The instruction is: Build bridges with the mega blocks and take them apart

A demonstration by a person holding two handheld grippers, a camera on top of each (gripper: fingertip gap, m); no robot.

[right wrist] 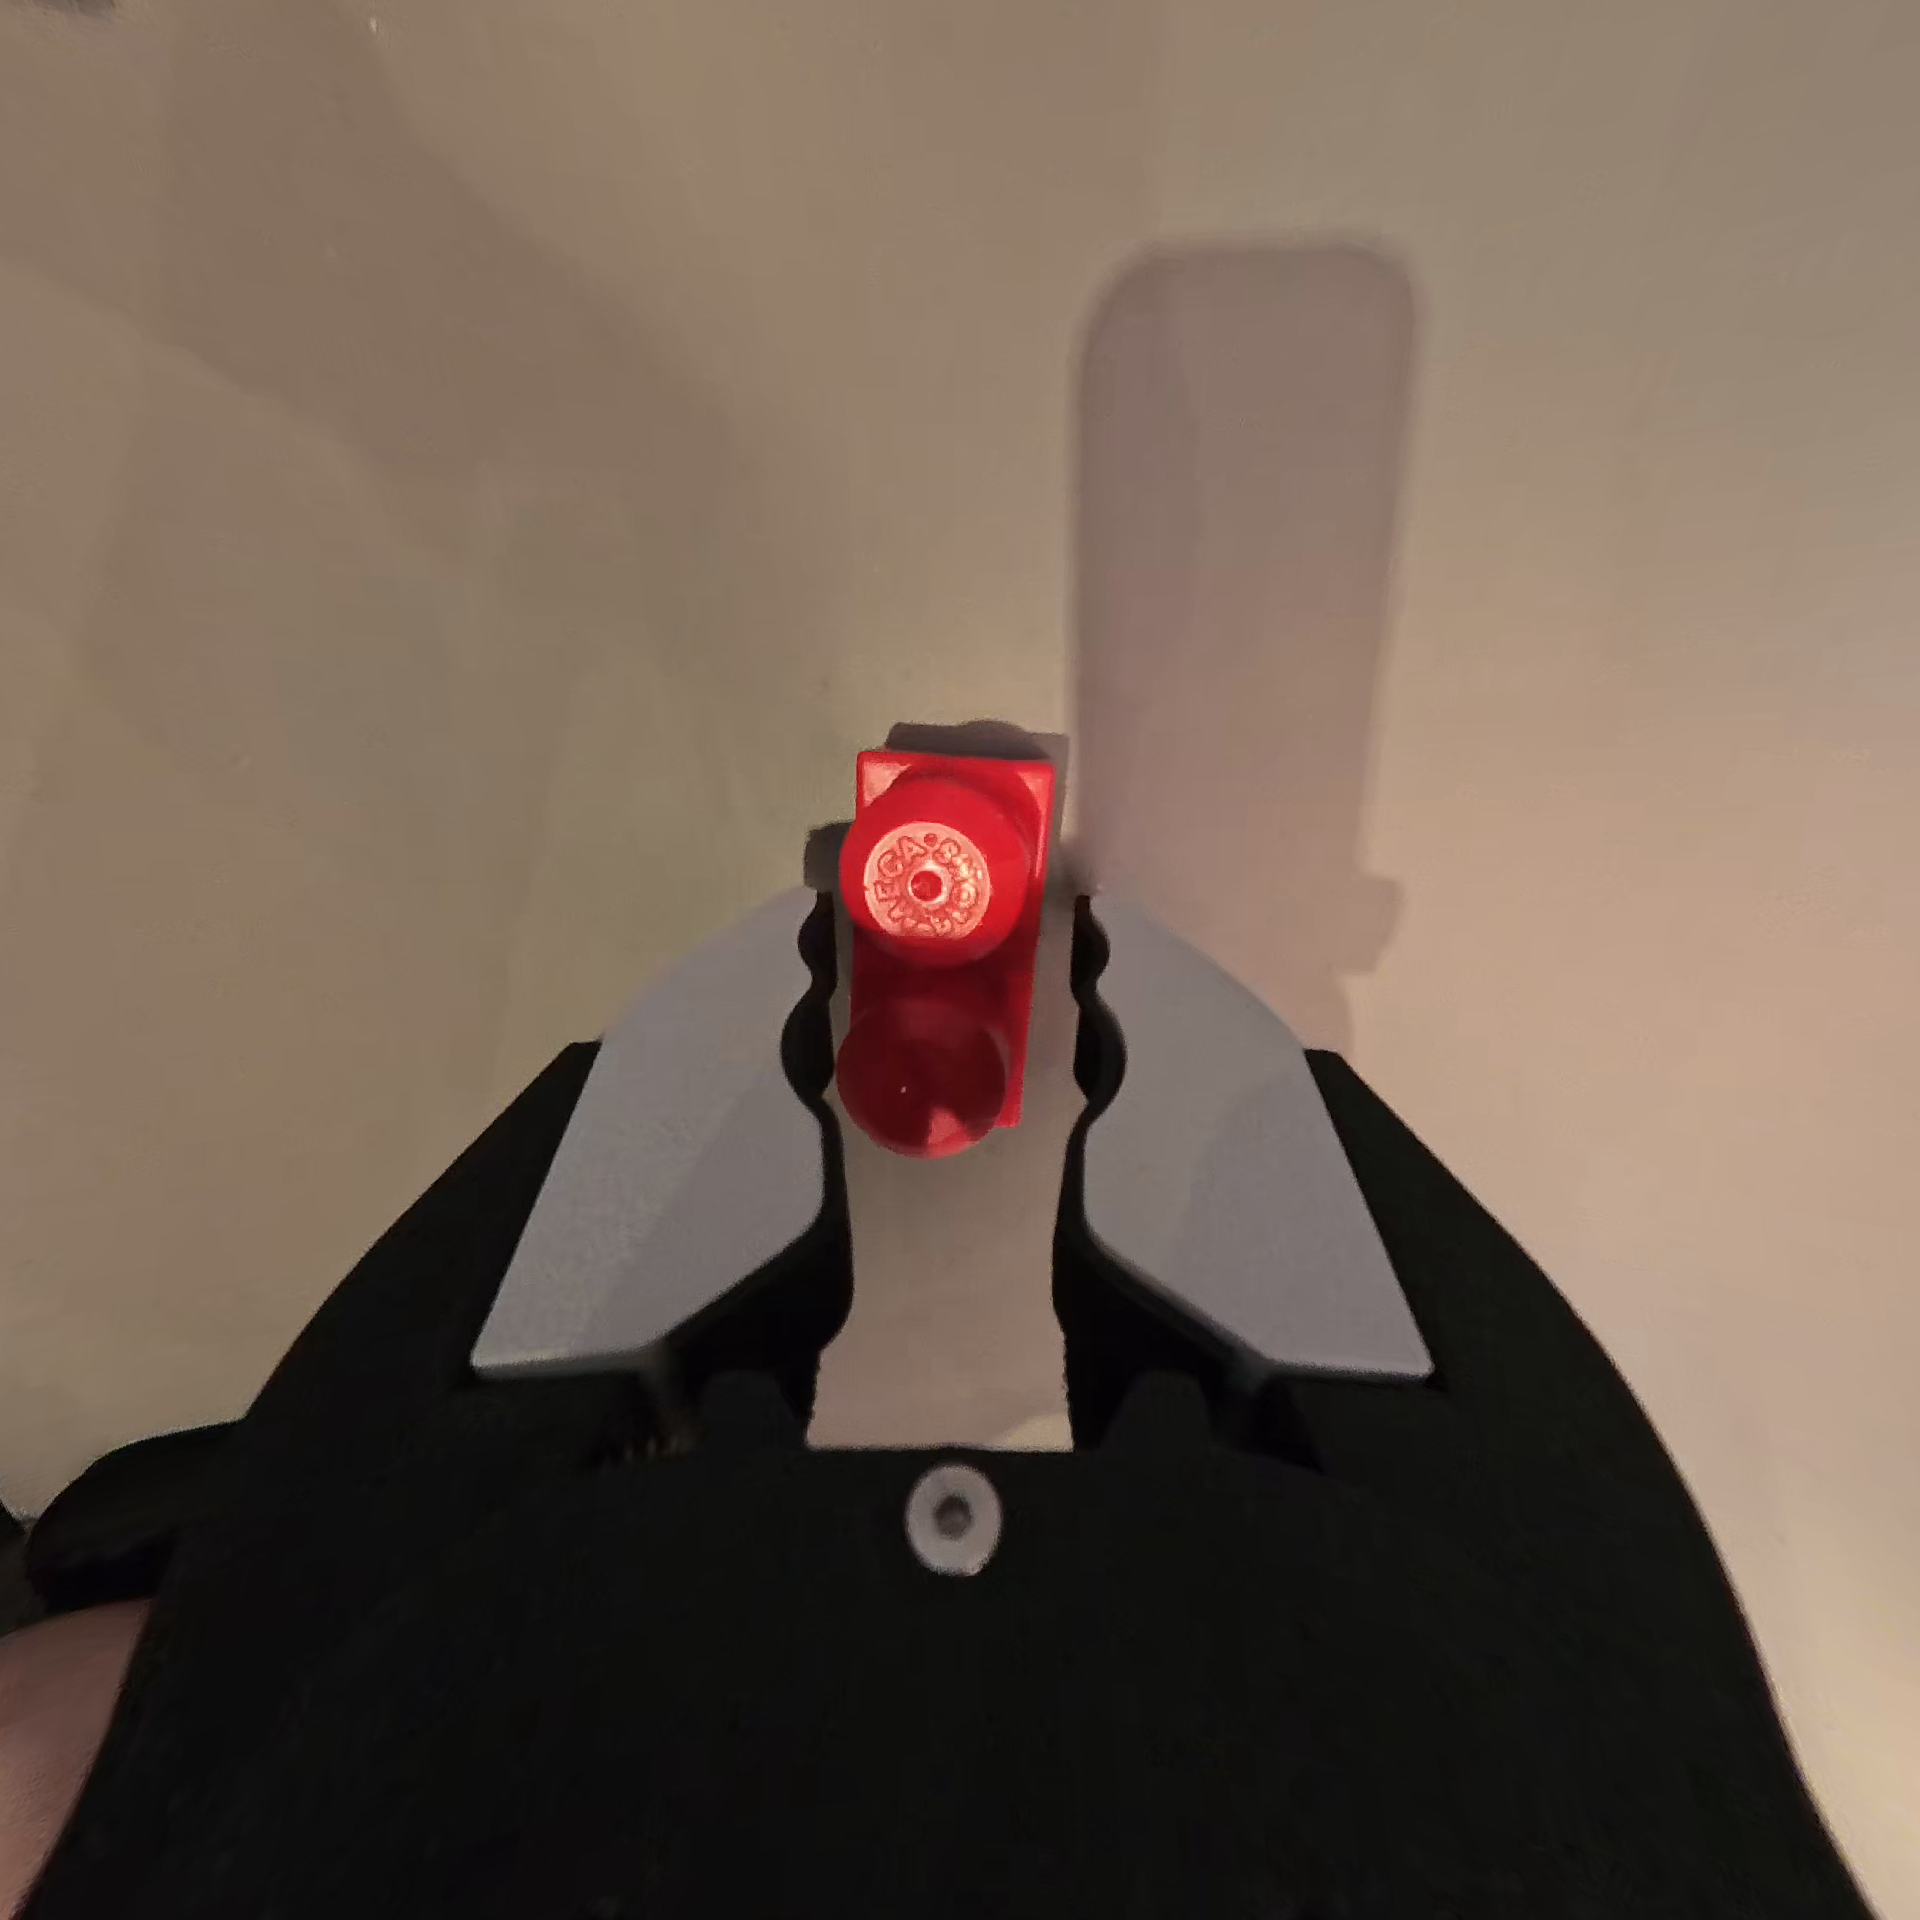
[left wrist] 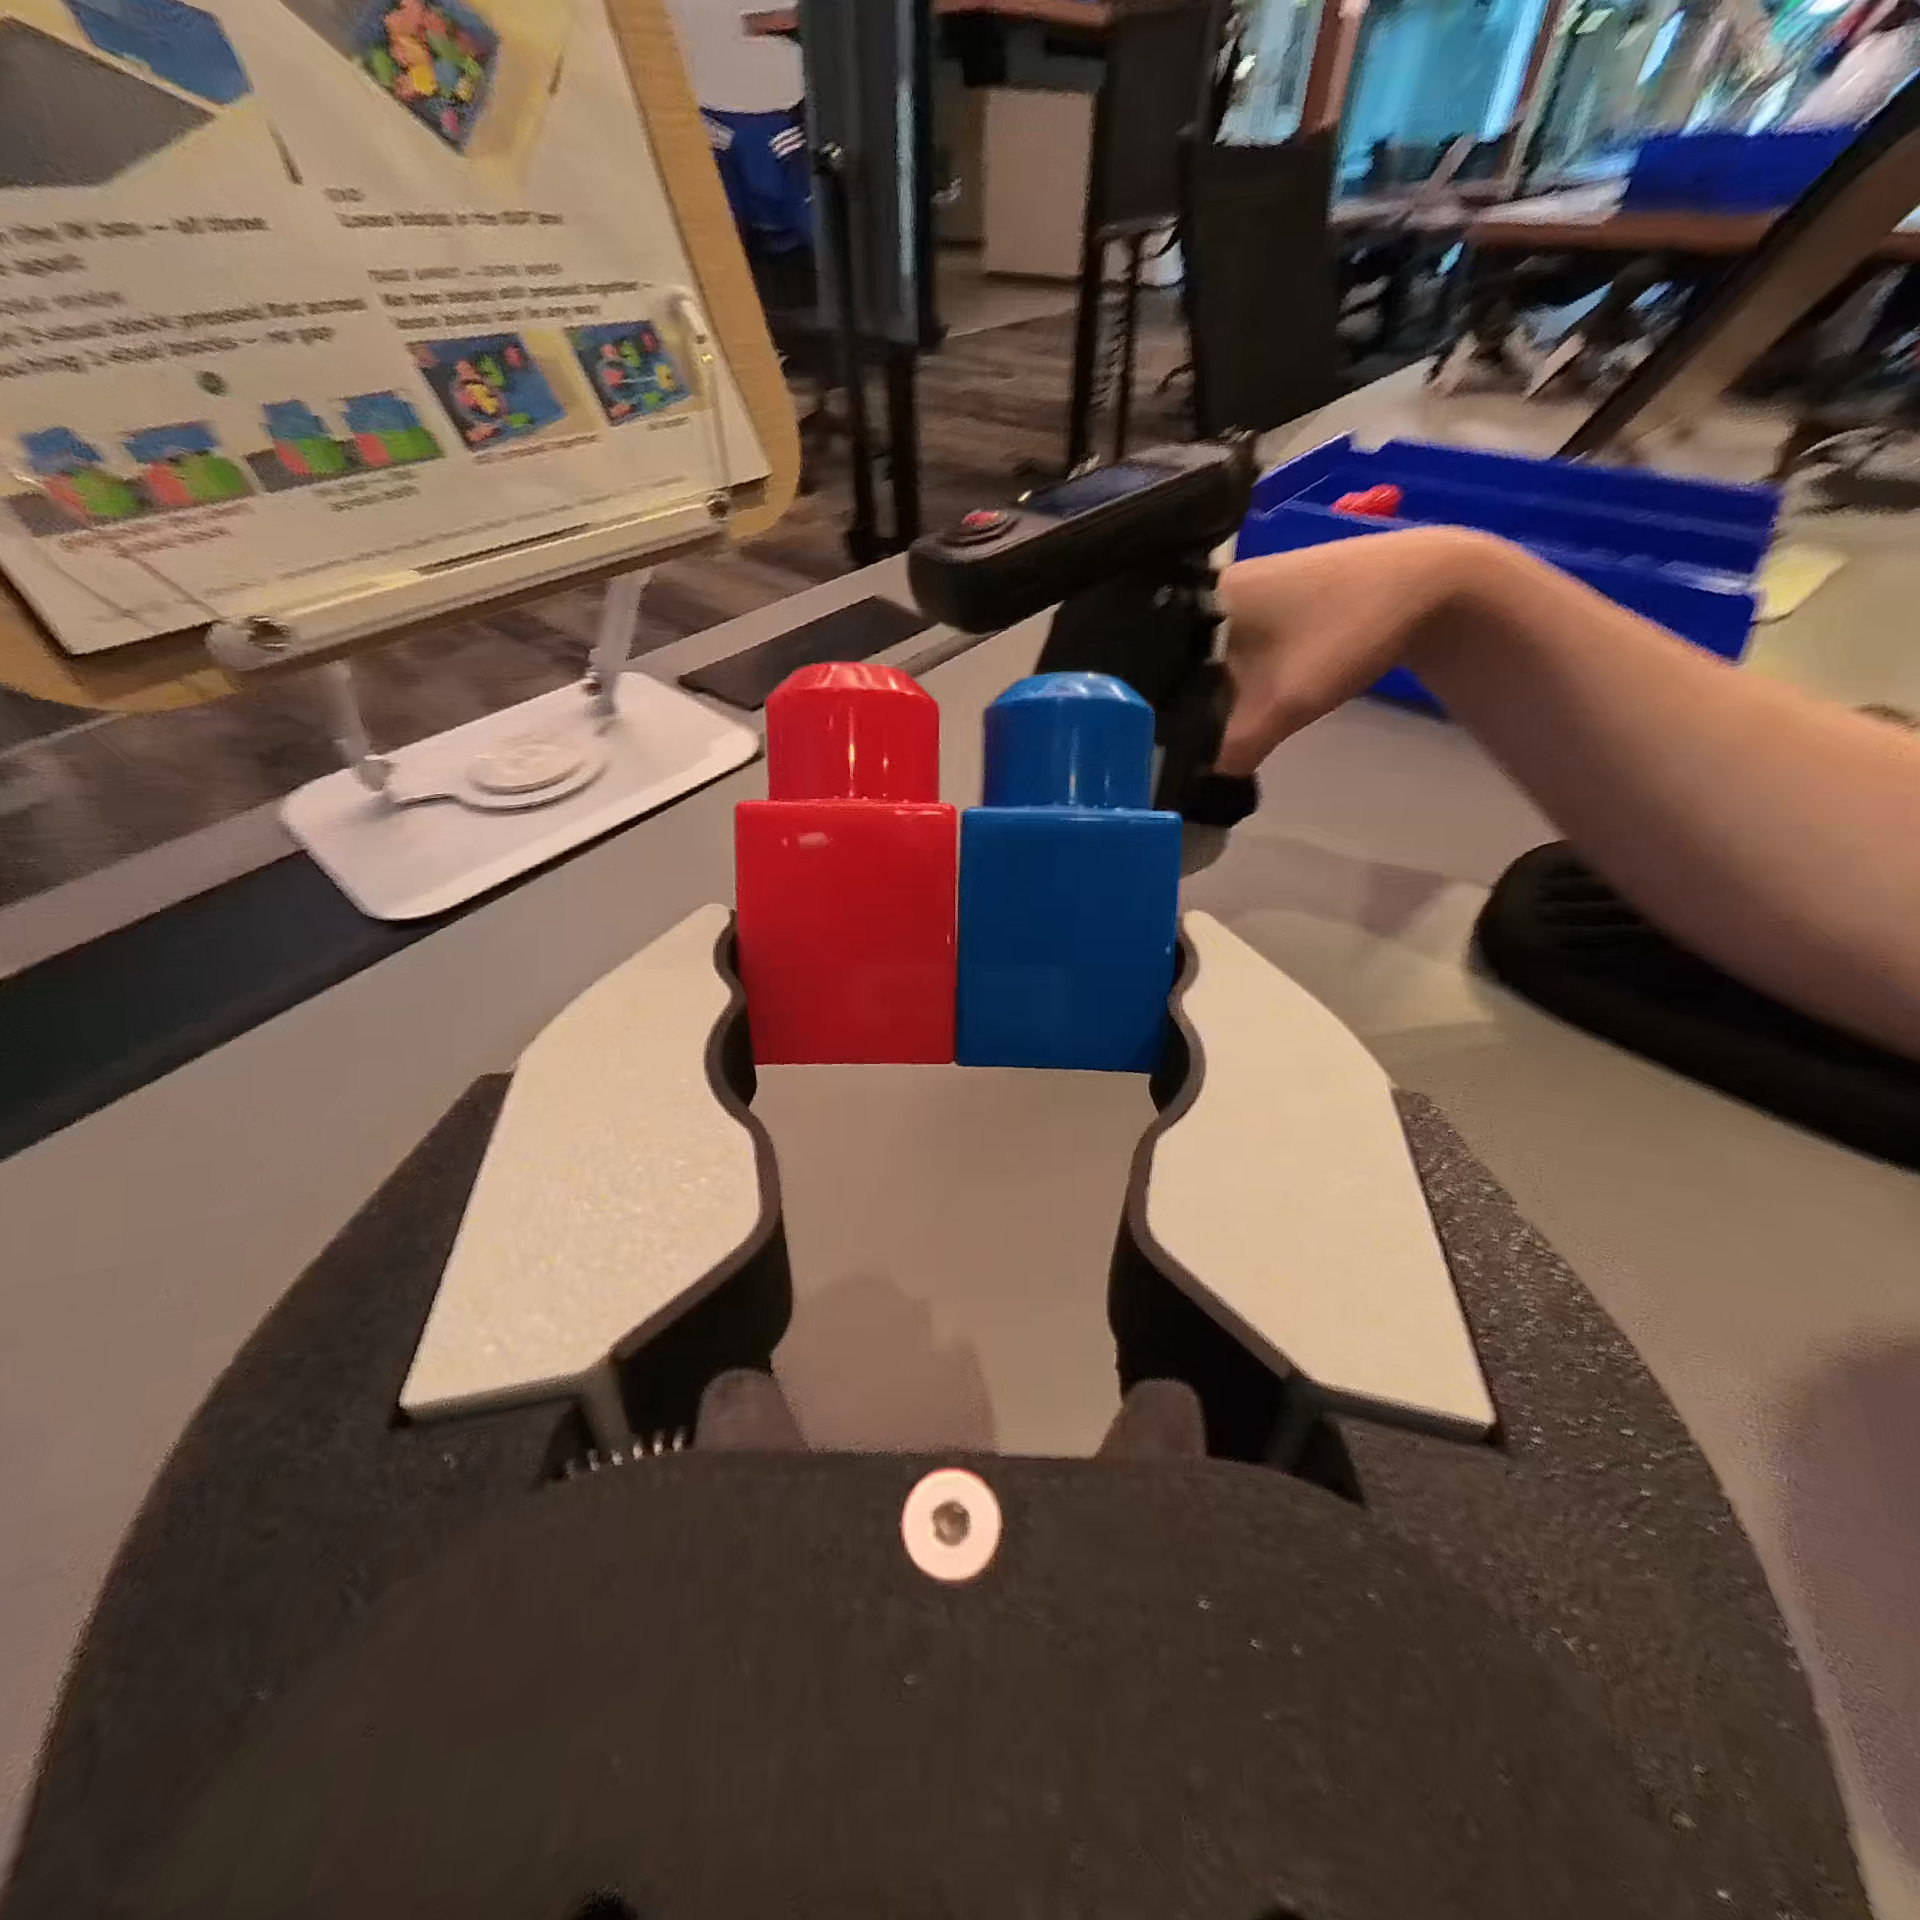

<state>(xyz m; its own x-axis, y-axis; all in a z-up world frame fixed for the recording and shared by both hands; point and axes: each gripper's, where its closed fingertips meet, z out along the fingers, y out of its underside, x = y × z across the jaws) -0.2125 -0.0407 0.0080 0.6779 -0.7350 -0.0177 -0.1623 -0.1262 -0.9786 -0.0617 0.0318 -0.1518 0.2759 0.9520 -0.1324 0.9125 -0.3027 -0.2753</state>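
Side by side, glossy red block (left wrist: 847,935) and blue block (left wrist: 1065,940) (single-stud), pinched by left hand-held gripper (left wrist: 956,997)

Grey bench (left wrist: 260,1143), tilted instruction sheet on a white stand (left wrist: 520,790), dark chairs (left wrist: 1247,260) behind, teal-lit windows (left wrist: 1455,94), patterned floor (left wrist: 987,416)

Left hand-held gripper (left wrist: 956,997) – rough black foam-like body, pale grey fingers (left wrist: 603,1174) with wavy black inner edges, one silver screw (left wrist: 951,1524) centred; right hand-held gripper (right wrist: 951,997) – same build.
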